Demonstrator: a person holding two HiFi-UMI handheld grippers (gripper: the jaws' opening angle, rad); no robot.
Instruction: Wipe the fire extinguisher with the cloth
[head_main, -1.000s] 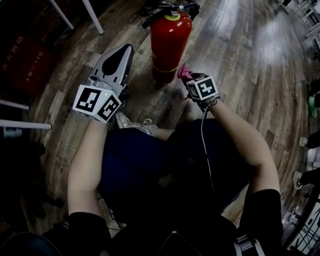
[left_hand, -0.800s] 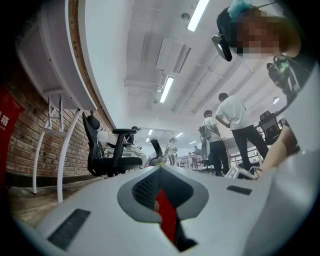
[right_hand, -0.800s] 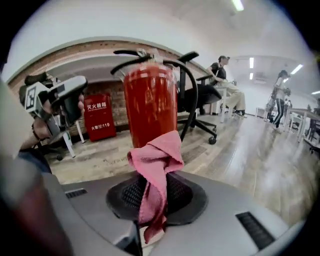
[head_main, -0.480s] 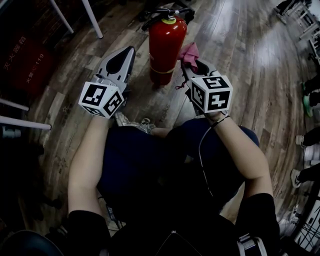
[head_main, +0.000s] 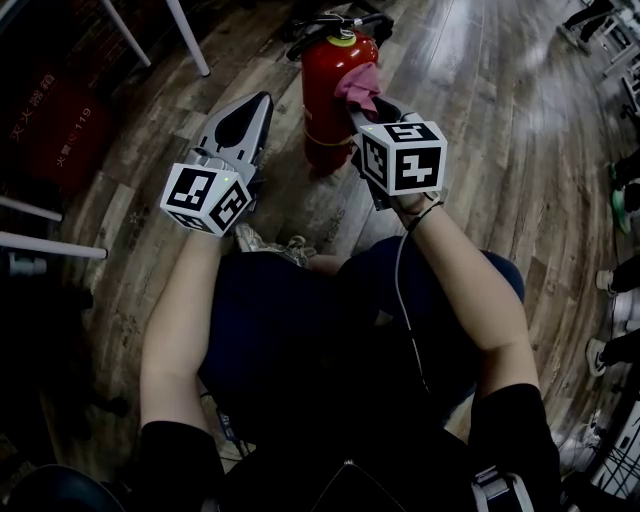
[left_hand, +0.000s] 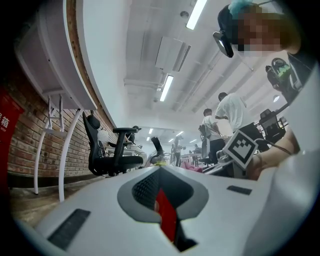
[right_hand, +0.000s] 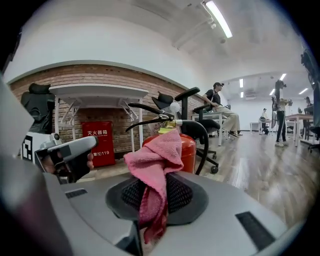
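Your right gripper (head_main: 360, 108) has its jaws clenched on the pink cloth (head_main: 357, 85), held at the upper body of the red fire extinguisher (head_main: 322, 100). The extinguisher stands on the wooden floor (head_main: 480, 120) at your 12 o'clock. Your left gripper (head_main: 260, 102), jaws closed on nothing, hovers at the extinguisher's 9 o'clock.

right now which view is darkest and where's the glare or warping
Head view: darkest, black at the corners, planks bowed by the wide lens, pale glare on the wooden plank floor beyond the red metal fire extinguisher. Left gripper view: bright white ceiling strip lights, soft close foreground. Right gripper view: evenly lit, pink woven cloth fairly sharp, edges curved.
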